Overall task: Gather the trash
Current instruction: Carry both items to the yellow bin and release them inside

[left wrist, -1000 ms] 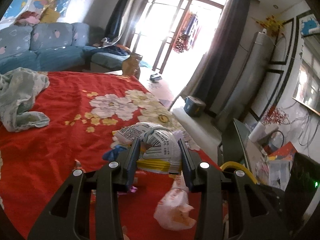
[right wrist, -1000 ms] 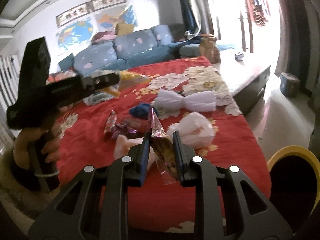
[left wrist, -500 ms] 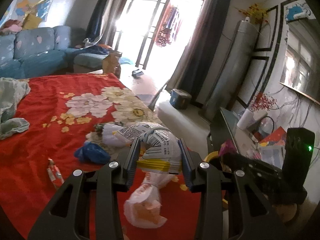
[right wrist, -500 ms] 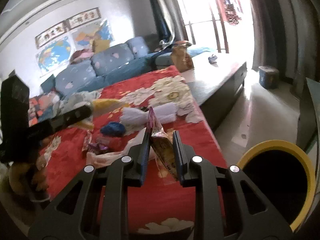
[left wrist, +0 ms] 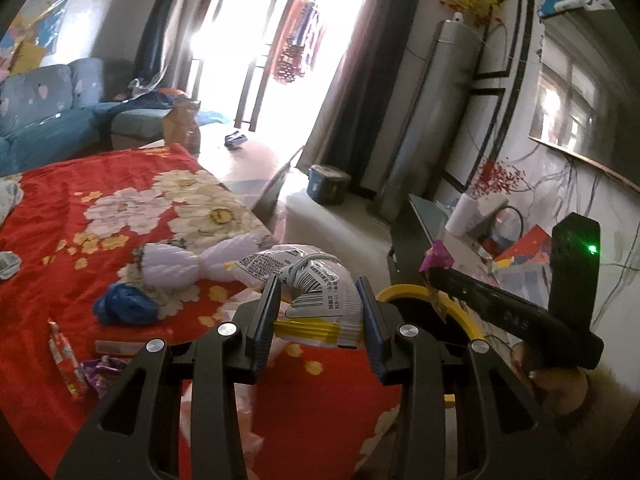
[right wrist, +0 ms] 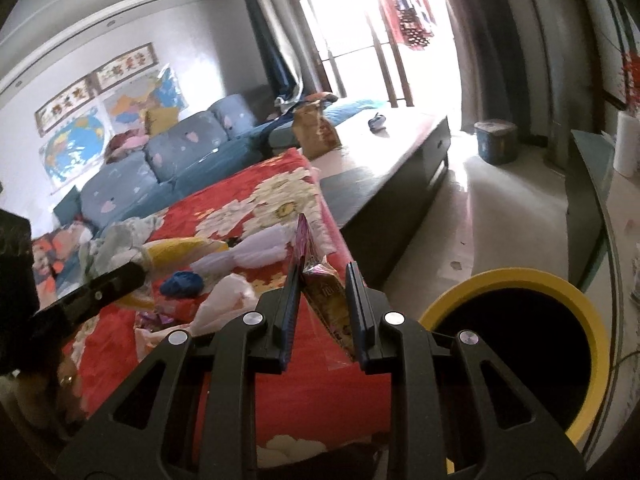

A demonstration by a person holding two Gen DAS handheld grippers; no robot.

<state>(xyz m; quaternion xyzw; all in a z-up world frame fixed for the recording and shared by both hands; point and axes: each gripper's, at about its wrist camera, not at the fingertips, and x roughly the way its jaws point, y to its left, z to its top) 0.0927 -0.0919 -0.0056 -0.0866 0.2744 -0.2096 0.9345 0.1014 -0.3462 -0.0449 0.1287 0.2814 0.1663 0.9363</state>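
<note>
My right gripper (right wrist: 322, 300), clamped on a snack wrapper (right wrist: 328, 296), has the yellow-rimmed bin (right wrist: 516, 276) just ahead to its right, so it is nearer. My left gripper (left wrist: 318, 304) grips a white printed bag (left wrist: 320, 284); the bin seems beyond its right finger, partly hidden.

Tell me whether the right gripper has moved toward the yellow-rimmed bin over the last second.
Yes. The right gripper, shut on its snack wrapper, has swung rightward off the red blanket; the yellow-rimmed bin now looms much larger beside it.

Bin (right wrist: 588, 344) mouth open beside right claw (right wrist: 322, 304); table edge (right wrist: 352, 236) close left, glass stand (right wrist: 592, 200) behind.
</note>
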